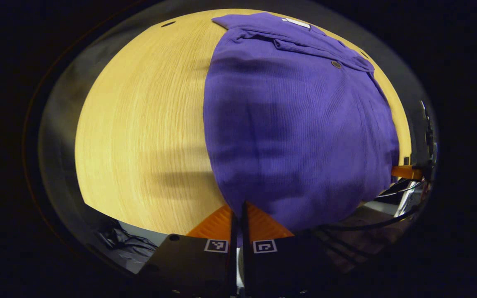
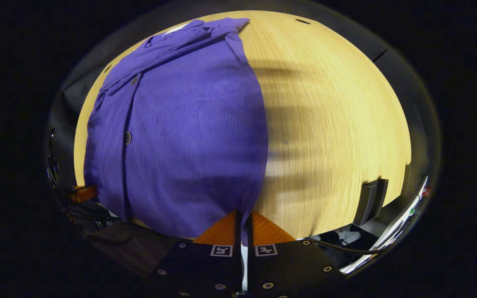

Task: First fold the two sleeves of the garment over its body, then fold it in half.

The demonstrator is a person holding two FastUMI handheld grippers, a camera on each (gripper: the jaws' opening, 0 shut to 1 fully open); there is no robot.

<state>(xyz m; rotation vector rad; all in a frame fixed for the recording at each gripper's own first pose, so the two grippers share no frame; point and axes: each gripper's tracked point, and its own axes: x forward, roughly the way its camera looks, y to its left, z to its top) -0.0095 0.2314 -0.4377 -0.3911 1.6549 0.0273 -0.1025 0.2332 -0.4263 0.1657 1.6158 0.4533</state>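
A purple buttoned shirt (image 1: 296, 132) lies on a light wooden table (image 1: 139, 124), collar at the far end, sleeves folded in so it forms a long narrow panel. My left gripper (image 1: 238, 207) is shut on the near left corner of the hem, cloth pinched between its fingers. In the right gripper view the same purple shirt (image 2: 180, 136) runs away from me, and my right gripper (image 2: 243, 215) is shut on the near right corner of the hem. The other gripper's finger (image 1: 406, 171) shows at the shirt's far corner, and likewise a finger (image 2: 83, 193) at the left edge.
The wooden table (image 2: 338, 124) lies bare beside the shirt on each side. A dark bracket (image 2: 372, 200) is clamped on the table's near right edge. Cables (image 1: 371, 225) and dark cloth (image 1: 122, 242) hang below the near edge.
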